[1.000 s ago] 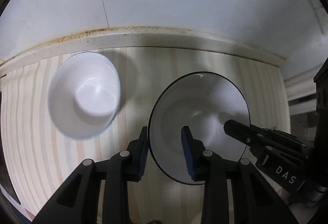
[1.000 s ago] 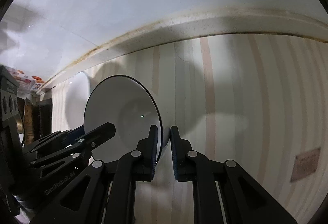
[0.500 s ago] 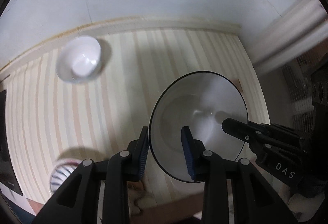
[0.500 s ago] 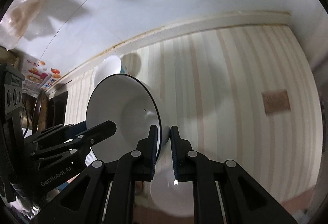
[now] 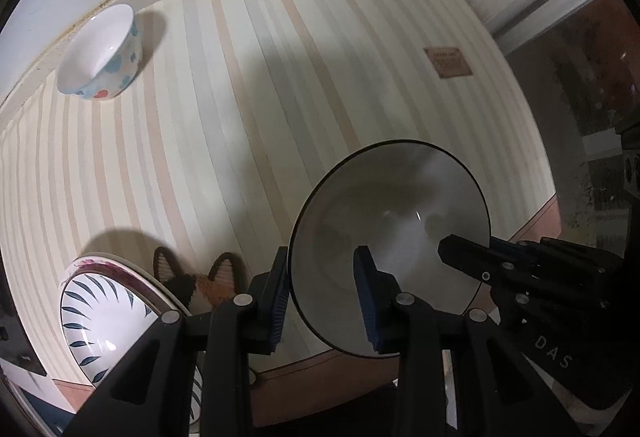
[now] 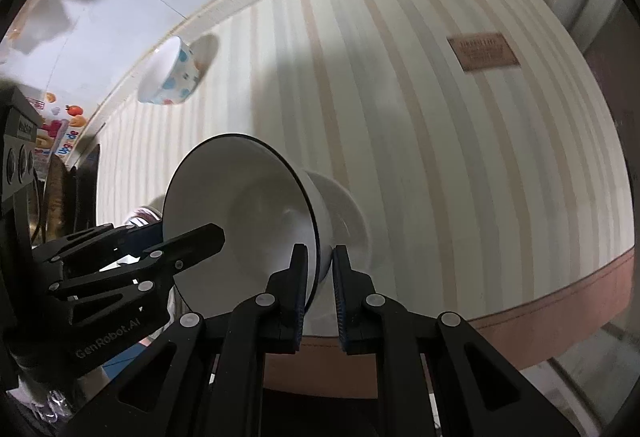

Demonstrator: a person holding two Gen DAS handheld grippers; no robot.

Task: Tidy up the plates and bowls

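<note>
Up close in the left wrist view, the left gripper (image 5: 322, 297) pinches the near rim of a white bowl with a thin black rim (image 5: 390, 233), one blue pad outside the wall and one inside. The bowl is wide and flared, its inside smooth and greyish in shadow. It hangs above the striped tablecloth (image 5: 260, 97) toward four o'clock. At three to four o'clock the right gripper (image 5: 472, 257) clamps the opposite rim. Far off at ten o'clock a spotted bowl (image 5: 100, 53) (white inside, blue and red dots outside) sits upright by the wall. At seven o'clock lies a plate with dark leaf strokes (image 5: 104, 317), and just beside it a cat-shaped mat (image 5: 200, 277).

Next, from the right wrist view, the right gripper (image 6: 320, 289) is closed tight on the same bowl's (image 6: 240, 221) thin wall. The bowl tilts, its opening facing nine o'clock and its foot toward three. The left gripper (image 6: 188, 241) holds the far rim at eight o'clock. The spotted bowl (image 6: 170, 77) stands at eleven o'clock, and a brown label (image 6: 482, 51) on the cloth at one o'clock.
</note>
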